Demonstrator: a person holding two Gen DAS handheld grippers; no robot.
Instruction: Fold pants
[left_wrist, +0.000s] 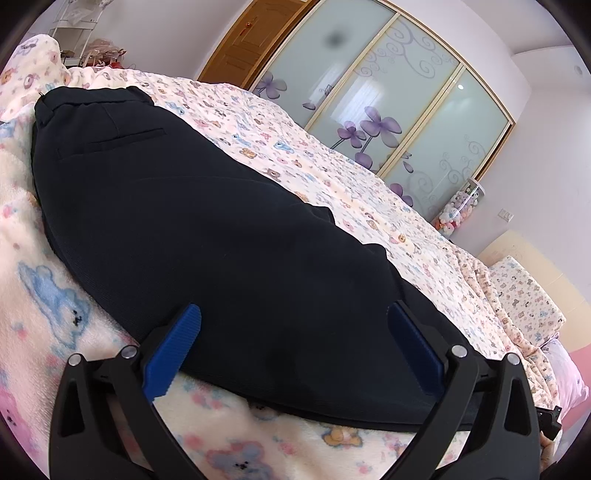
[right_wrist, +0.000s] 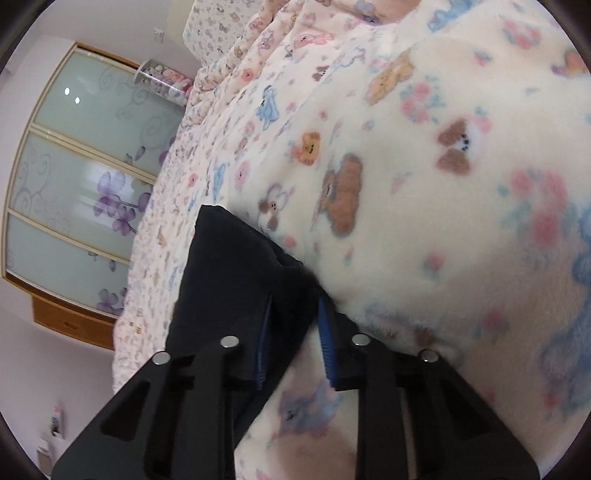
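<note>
Black pants (left_wrist: 207, 229) lie flat on the cartoon-print fleece blanket (left_wrist: 55, 295) on the bed, waistband and welt pocket (left_wrist: 110, 142) toward 10 o'clock in the left wrist view, legs running toward 4 o'clock. They look already doubled leg-on-leg, though the dark fabric makes the layers hard to count. Left gripper (left_wrist: 295, 350) has its jaws spread wide, blue pads either side of the cloth near 6 o'clock, nothing pinched; whether the pads touch the fabric I cannot tell. Right gripper (right_wrist: 295, 343) has its jaws drawn narrow with a bunch of the black cloth (right_wrist: 240, 266) between the blue pads; looks like a pinch on the hem end, but the frame is smeared and contact on the far pad isn't clear. Judgement: this is the grab-the-leg-end step before the crosswise fold. Next move needs the left to close on its own edge, then both to lift together and carry the hem toward the waistband at 10 o'clock, keeping the edge taut so layers don't slide apart. Sliding-door wardrobe (left_wrist: 388, 103) sits behind, irrelevant.
</note>
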